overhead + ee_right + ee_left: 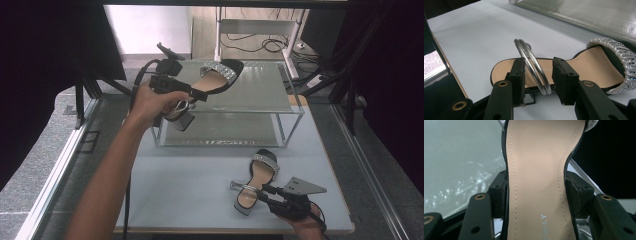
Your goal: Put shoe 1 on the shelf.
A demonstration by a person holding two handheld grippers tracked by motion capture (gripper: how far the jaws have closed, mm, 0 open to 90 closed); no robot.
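While the left hand-held gripper [200, 95] is pinching the first black block-heel sandal with a beige insole and a glittering silver toe band [216, 79] by its narrow waist and holding it in the air over the top of the glass two-level shelf [260, 95], the shoe could be twisting or slipping, because only the thin edges are sitting between the pads. The second matching sandal [256, 180] is lying on the pale blue counter [190, 185]. The right hand-held gripper [539, 82] is standing spread around its silver metal ankle ring [532, 66], one pad just beside the ring, so closing there may be tipping this shoe over.
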